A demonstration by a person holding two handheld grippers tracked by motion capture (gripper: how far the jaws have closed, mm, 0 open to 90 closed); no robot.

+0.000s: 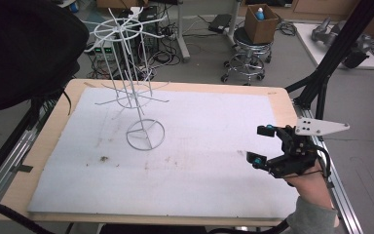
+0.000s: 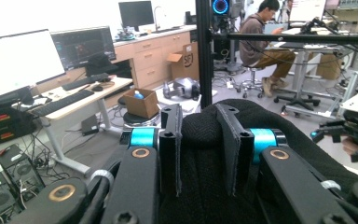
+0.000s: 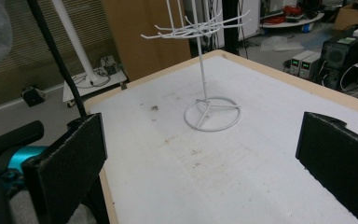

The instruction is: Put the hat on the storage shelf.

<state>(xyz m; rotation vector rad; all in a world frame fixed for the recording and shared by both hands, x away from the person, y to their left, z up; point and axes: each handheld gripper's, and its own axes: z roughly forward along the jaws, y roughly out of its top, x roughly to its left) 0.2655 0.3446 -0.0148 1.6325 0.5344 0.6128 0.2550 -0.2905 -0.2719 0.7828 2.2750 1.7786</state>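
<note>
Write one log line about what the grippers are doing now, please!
left gripper: shut on black cloth | right gripper: open, empty, over white mat | wire rack: upright

the high view looks forward and down from above the near side of the counter [image 1: 282, 102], taking in its whole white top and the floor beyond. the right gripper view rides low over the counter's right edge and faces across it toward the white wire rack [image 3: 205, 70], which the high view also shows [image 1: 136, 83]. the left gripper view sits very close behind a black fabric item [image 2: 205, 140], facing out into the room, with the right tongs [image 2: 340, 133] at its right edge.
</note>
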